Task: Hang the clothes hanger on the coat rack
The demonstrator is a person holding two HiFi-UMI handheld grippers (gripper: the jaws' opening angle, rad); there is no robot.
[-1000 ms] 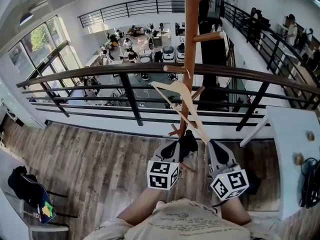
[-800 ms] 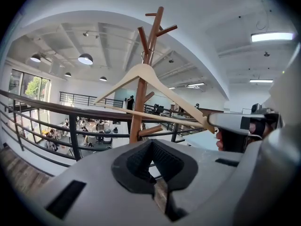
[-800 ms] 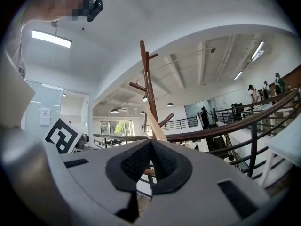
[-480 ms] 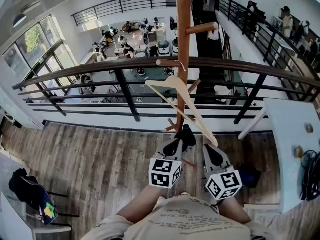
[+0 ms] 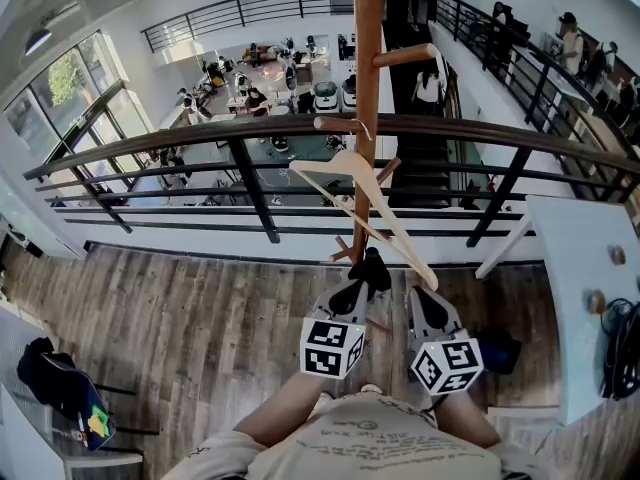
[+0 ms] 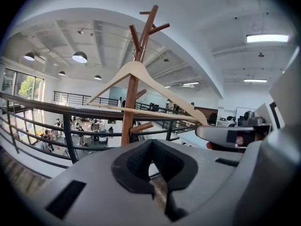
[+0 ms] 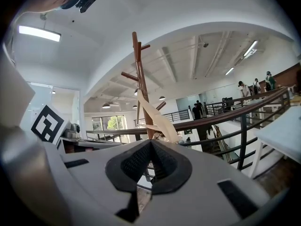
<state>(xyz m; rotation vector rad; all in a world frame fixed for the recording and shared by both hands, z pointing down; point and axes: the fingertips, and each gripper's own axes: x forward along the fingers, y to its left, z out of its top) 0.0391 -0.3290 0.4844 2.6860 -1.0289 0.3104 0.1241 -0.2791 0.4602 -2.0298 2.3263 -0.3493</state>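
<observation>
The left gripper (image 5: 371, 268) and right gripper (image 5: 424, 303) are both empty, jaws together. In the head view, the hanger (image 5: 352, 163) hangs by its hook on a rack (image 5: 367, 48) peg at their 12 o'clock. Its long axis runs 10 to 4, with the low end just beside the right gripper.

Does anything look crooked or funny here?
Only a little. The wooden hanger hangs by its hook on the coat rack, but it looks lopsided: the arm nearest the right gripper dips lower than the other. Nothing looks broken.
</observation>
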